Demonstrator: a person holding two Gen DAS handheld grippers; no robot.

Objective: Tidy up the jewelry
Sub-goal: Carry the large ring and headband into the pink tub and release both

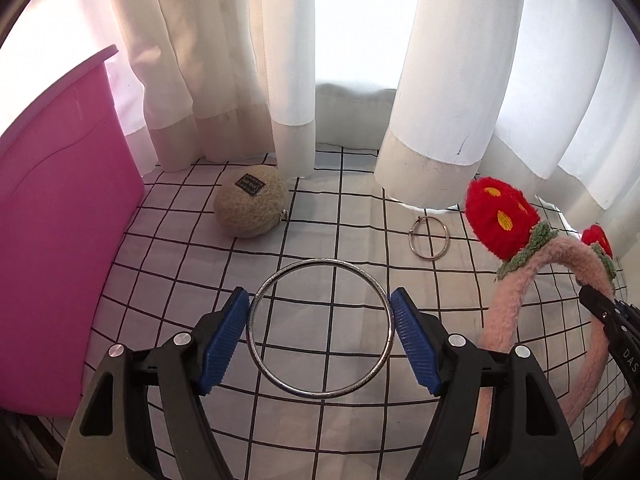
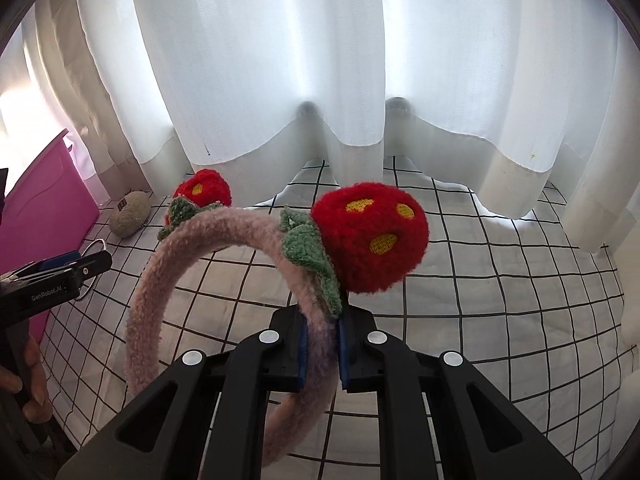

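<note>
In the left wrist view my left gripper (image 1: 320,296) is shut on a large silver bangle (image 1: 320,395). Its blue pads (image 1: 224,344) press the bangle's two sides and hold it above the checked cloth (image 1: 360,432). A smaller silver ring (image 1: 425,257) lies on the cloth further back. My right gripper (image 2: 322,328) is shut on the band of a pink fluffy headband (image 2: 152,292) with two red strawberry pompoms (image 2: 368,236), held off the cloth. The headband (image 1: 516,300) also shows at the right of the left wrist view.
A pink box (image 1: 60,260) stands at the left edge of the cloth. A beige felt ball with a dark label (image 1: 250,202) rests near the white curtains (image 1: 440,100) that hang along the back. A person's fingers (image 2: 32,380) show at the left.
</note>
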